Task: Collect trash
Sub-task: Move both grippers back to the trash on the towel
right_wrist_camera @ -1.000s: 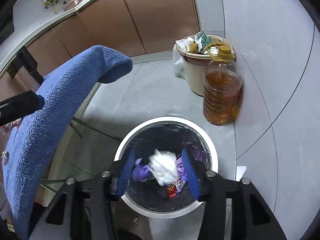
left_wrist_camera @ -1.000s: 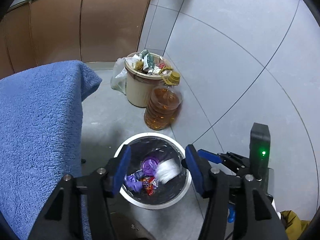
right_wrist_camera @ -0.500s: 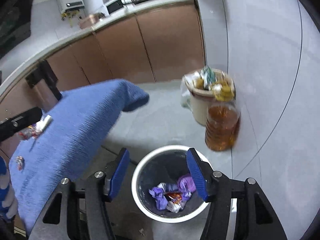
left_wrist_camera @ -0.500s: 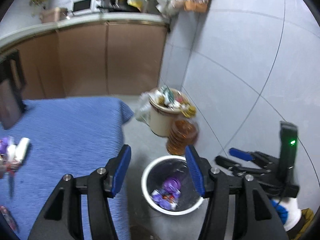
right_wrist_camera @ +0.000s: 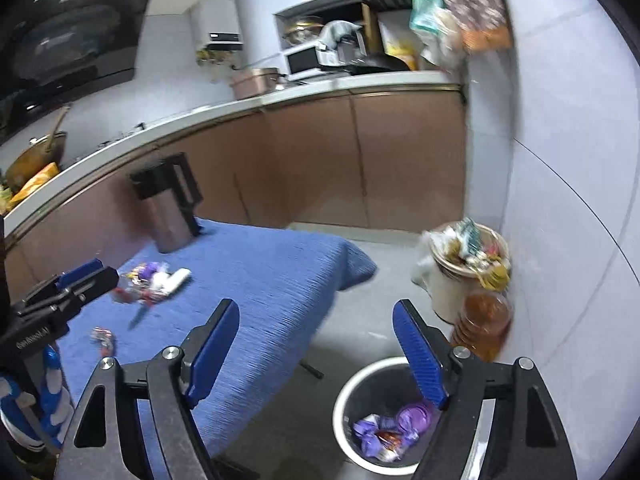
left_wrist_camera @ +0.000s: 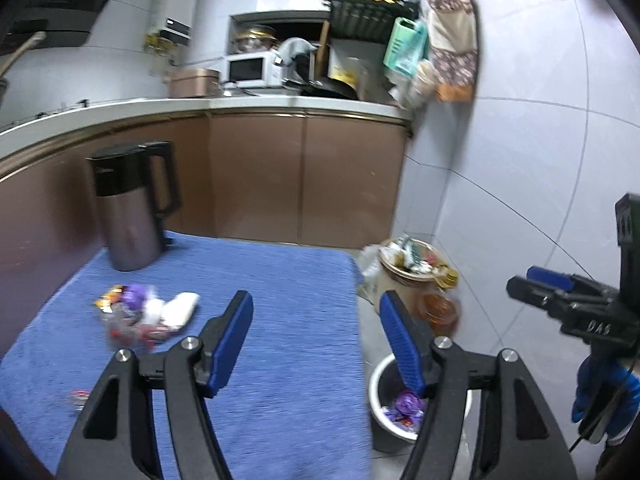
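The towel-covered counter [left_wrist_camera: 280, 300] stands before the kitchen cabinets [left_wrist_camera: 300, 176]. A kettle [left_wrist_camera: 128, 208] stands at its far left corner. A heap of wrappers [left_wrist_camera: 144, 314] lies on the counter nearer than the kettle, toward the left edge; one stray wrapper [right_wrist_camera: 102, 338] lies apart, nearer still. On the floor off the right edge stands a waste bin [right_wrist_camera: 348, 396] with wrappers inside. Behind it, against the wall, stand an oil bottle [right_wrist_camera: 484, 328] and, farther back, a full trash pail [right_wrist_camera: 448, 284].

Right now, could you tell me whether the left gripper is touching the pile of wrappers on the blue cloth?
Apart. The left wrist view shows the left gripper opening, empty, with bare blue cloth between its fingertips and the wrapper pile.
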Demonstrator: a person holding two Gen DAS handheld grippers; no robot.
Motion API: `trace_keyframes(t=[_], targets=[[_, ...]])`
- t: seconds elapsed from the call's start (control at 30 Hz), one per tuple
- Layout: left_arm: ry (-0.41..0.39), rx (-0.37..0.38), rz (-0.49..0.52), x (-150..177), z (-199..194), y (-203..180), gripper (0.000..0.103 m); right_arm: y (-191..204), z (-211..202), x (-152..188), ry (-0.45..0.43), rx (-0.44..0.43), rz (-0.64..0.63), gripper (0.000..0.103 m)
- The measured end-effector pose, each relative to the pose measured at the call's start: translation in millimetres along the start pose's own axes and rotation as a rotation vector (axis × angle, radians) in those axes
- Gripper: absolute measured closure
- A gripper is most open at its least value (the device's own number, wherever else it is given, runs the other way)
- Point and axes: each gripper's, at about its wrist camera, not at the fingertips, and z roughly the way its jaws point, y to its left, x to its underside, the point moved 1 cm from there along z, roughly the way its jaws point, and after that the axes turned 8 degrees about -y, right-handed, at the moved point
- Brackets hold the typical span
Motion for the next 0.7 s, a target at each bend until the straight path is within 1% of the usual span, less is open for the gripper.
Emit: trace_keyframes(t=[0.13,0.2,0.3,0.4,0.57,0.7], targets=[[-0.021,-0.053,-0.013,5,-18,28,0.036,30,4,-11,-0.011,-0.047,-0.036,0.025],[-0.024,-0.084,-0.029,9,-25,50,0.035,47,11,-16,-0.008,-0.074,-0.055,0.025],[-0.024,-0.128,-0.054,16,-32,76,0.033,72,24,-20,0.004,-0.105,-0.086,0.025],[-0.012,-0.181,-0.079,28,-39,112,0.033,93,38,-21,0.022,-0.147,-0.106,0.025],[0.043,-0.258,-0.119,57,-42,171,0.033,126,75,-18,0.074,-0.208,-0.125,0.025],[0.111,-0.284,-0.128,82,-36,207,0.033,146,111,-11,0.133,-0.26,-0.122,0.025]])
